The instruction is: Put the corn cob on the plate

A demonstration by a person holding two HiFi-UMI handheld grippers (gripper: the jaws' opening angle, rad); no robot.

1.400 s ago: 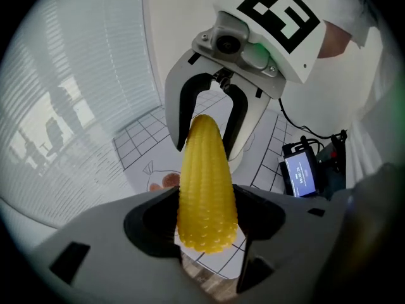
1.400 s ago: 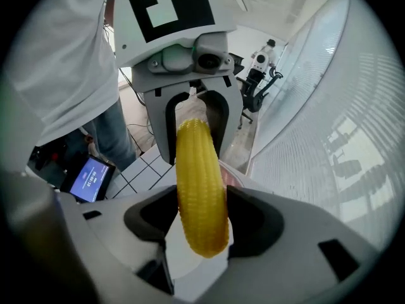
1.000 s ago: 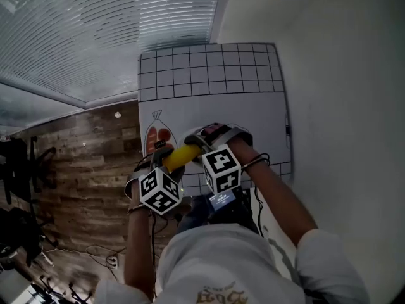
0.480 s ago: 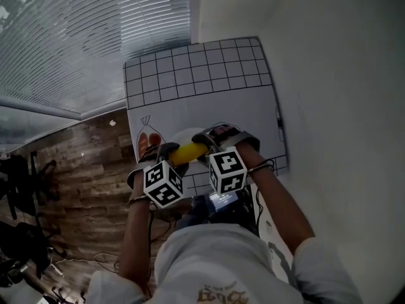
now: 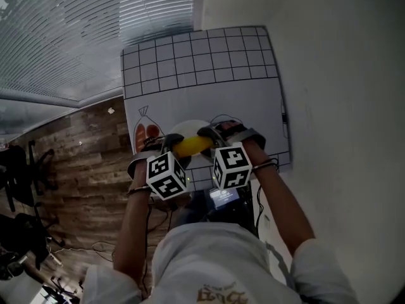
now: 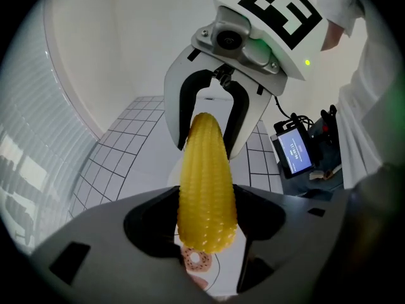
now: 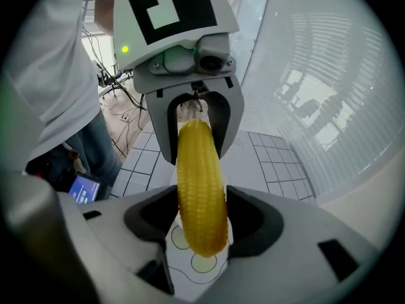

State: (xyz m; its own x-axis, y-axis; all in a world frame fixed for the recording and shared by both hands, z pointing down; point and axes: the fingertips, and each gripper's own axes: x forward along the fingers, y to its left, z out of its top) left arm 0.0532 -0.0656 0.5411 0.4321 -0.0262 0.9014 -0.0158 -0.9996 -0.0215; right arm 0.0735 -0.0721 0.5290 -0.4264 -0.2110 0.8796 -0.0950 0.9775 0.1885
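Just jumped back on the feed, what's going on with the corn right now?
A person holds a yellow corn cob by its two ends. The left gripper is shut on one end and the right gripper on the other. The cob lies roughly level between them, in the air over the white plate on the gridded mat. It is not set down yet.

My left gripper [image 5: 169, 148] and right gripper [image 5: 210, 137] have grey jaws and pale shells. Each carries a white cube [image 5: 166, 175] printed with black square markers, plus a small green light [image 6: 307, 63]. I wear a white short-sleeved shirt [image 5: 209, 258], and dark bands [image 5: 266, 165] circle both wrists.
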